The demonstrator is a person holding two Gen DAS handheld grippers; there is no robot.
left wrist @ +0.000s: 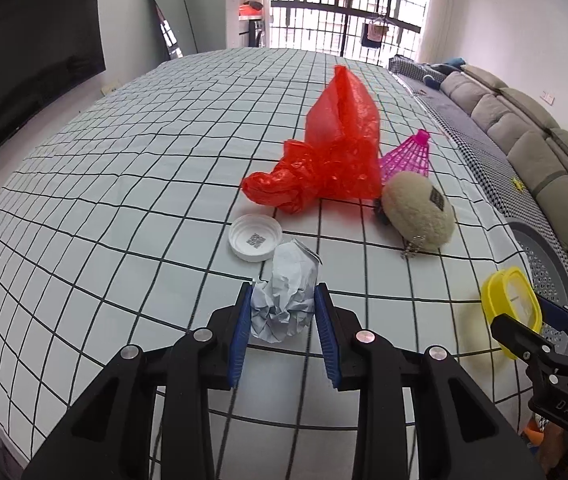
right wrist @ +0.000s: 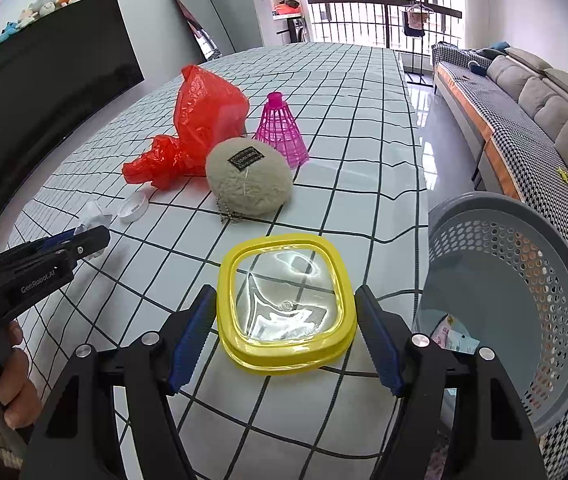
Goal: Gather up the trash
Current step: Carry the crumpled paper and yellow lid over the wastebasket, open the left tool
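On the checked tablecloth (left wrist: 123,184), the left gripper (left wrist: 283,308) clamps a crumpled white paper ball (left wrist: 284,300), ready to carry. Right of it, the right gripper (right wrist: 286,312) grasps a yellow-rimmed clear lid (right wrist: 286,302) beside the grey perforated basket (right wrist: 524,280), presumably the bin.

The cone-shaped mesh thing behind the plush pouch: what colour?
Bright pink mesh cone, clearest in the right wrist view.

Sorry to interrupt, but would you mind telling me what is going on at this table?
A person is clearing trash with two handheld grippers. The left gripper is shut on a crumpled paper ball. The right gripper holds a yellow-rimmed lid between its fingers, next to the grey basket. A red plastic bag, white cap, plush pouch and pink mesh cone remain on the checked cloth.
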